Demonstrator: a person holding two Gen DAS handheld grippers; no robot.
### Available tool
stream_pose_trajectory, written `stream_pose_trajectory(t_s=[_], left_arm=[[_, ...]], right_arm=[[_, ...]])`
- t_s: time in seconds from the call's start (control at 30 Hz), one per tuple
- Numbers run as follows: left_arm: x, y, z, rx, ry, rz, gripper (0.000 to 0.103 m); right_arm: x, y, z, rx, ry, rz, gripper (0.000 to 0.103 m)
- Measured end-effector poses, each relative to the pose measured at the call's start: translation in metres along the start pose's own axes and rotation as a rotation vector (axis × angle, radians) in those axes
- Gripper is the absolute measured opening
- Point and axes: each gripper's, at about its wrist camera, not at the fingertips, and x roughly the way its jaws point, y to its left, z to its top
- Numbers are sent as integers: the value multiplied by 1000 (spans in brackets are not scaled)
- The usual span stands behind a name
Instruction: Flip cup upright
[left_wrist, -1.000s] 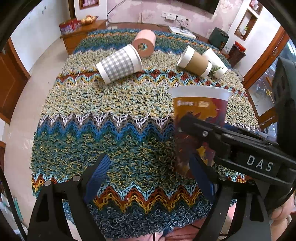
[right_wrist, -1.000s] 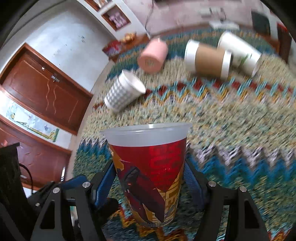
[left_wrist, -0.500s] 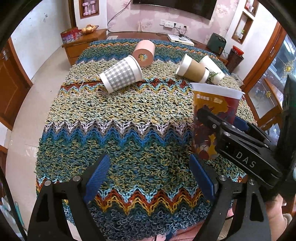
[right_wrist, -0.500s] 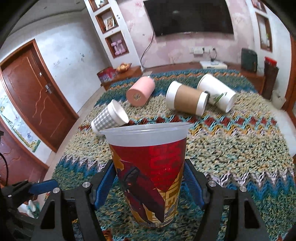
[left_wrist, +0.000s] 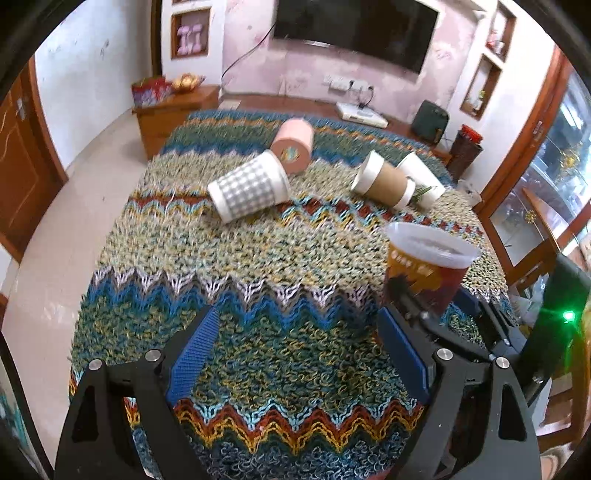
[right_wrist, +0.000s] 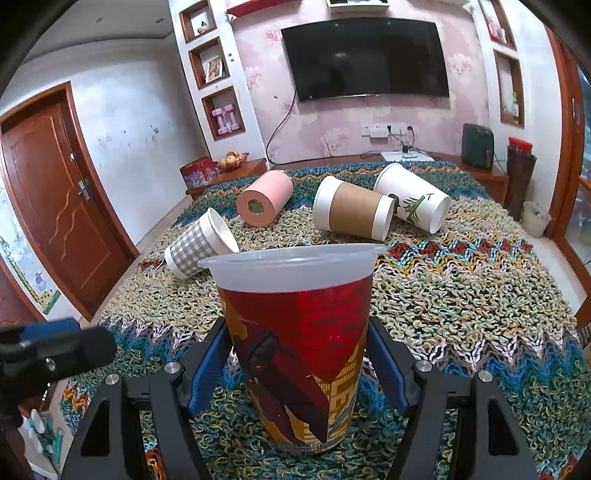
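Note:
A red and gold plastic cup stands upright, mouth up, on the knitted cloth. My right gripper is shut on the red cup, its blue pads against both sides. The cup also shows in the left wrist view at the right, with the right gripper around it. My left gripper is open and empty above the near part of the cloth, left of the cup.
Several cups lie on their sides farther back: a grey checked cup, a pink cup, a brown sleeved cup and a white leaf-print cup. A wooden cabinet and a door are to the left.
The right gripper has turned level and lowered the red cup upright onto the cloth. The left gripper has drawn back and up, away from the cup.

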Motion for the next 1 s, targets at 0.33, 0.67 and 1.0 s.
stream_pose_trajectory(t_s=[0.33,0.67,1.0], left_arm=[[-4,0,-4,17,-72,23,89],[-3,-6,-15,62,-157,100,89],[-9,-6,-19,58,-163,94,89]], right_arm=[[-19,12,-22,-58,-25,-39,73],[-27,18,-36,-102,-38,-66,73],[-31,23,-42,-131,-17,-80,80]])
